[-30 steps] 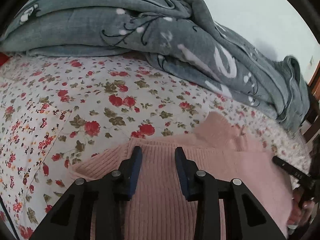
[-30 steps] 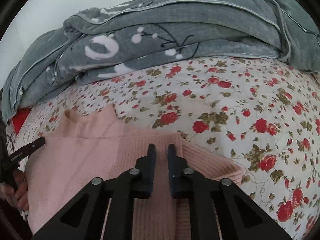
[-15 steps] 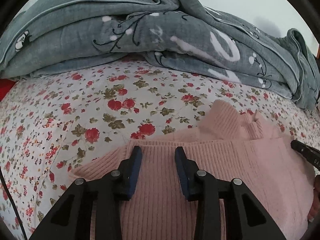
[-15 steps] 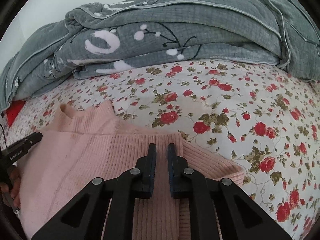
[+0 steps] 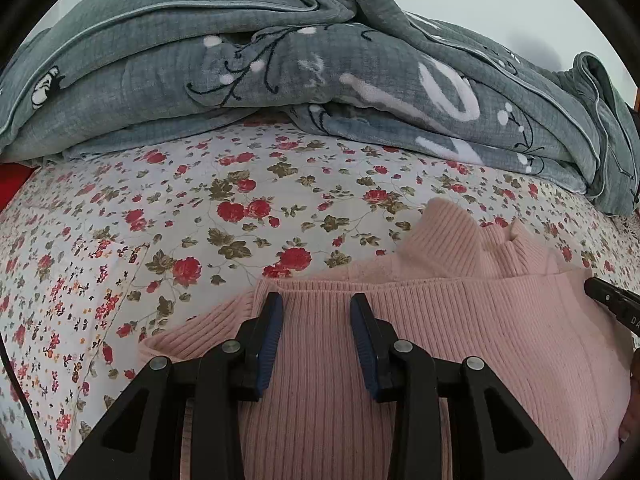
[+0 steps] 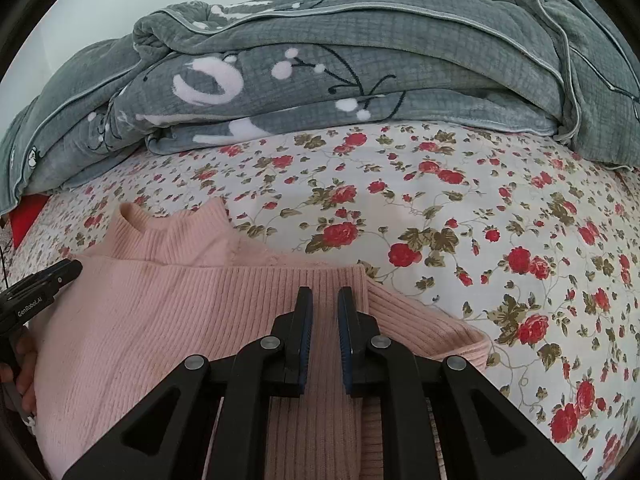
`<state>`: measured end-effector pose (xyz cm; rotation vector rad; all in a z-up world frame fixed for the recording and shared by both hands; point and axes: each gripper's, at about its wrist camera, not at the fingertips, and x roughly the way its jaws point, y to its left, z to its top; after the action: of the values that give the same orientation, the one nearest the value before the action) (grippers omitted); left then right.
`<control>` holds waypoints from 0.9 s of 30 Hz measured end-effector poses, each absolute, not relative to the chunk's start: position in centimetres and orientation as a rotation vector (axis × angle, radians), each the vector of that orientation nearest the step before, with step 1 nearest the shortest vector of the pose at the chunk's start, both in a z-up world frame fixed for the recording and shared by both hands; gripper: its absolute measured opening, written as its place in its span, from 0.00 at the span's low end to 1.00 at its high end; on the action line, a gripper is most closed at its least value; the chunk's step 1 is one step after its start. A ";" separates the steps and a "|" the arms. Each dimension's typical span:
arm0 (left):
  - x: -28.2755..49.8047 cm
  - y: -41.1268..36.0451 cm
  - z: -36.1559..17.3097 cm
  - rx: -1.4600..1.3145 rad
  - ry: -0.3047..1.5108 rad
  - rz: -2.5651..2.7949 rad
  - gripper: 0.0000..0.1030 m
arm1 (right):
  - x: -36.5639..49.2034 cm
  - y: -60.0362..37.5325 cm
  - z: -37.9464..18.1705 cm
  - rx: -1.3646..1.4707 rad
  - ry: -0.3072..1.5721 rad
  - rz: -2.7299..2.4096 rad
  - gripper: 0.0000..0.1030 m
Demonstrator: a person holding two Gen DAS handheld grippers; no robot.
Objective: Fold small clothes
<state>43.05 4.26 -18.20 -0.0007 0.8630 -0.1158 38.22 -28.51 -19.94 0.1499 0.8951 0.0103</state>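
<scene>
A pink ribbed sweater (image 5: 460,320) lies on the flowered bedsheet (image 5: 160,220), its bottom part folded up over the body, the collar (image 5: 452,236) pointing toward the blanket. My left gripper (image 5: 316,312) is open above the folded edge near the sweater's left side, a sleeve under it. My right gripper (image 6: 322,304) hovers over the folded edge (image 6: 240,272) near the right side, jaws narrowly apart with nothing between them. The sweater also shows in the right wrist view (image 6: 140,320). Each gripper's tip shows at the edge of the other's view.
A bunched grey blanket (image 5: 280,60) with white patterns lies across the far side of the bed, also in the right wrist view (image 6: 360,60). A red item (image 6: 24,220) shows under its left end. Flowered sheet surrounds the sweater.
Both grippers have pulled back and tilted up a little over the sweater. The folded edge has settled flat and the collar shows more fully. The right jaws have opened slightly.
</scene>
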 end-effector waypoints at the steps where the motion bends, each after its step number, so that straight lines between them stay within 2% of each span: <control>1: 43.0 4.3 -18.2 -0.001 0.863 -0.116 0.32 | 38.2 -28.5 -19.9 0.151 0.896 0.011 0.13; 27: 43.0 4.3 -18.1 -0.009 0.865 -0.122 0.33 | 38.2 -28.2 -20.0 0.147 0.898 0.016 0.16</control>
<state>43.00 4.29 -18.08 -0.0087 0.8651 -0.1218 38.24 -28.24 -19.97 0.1465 0.8982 0.0157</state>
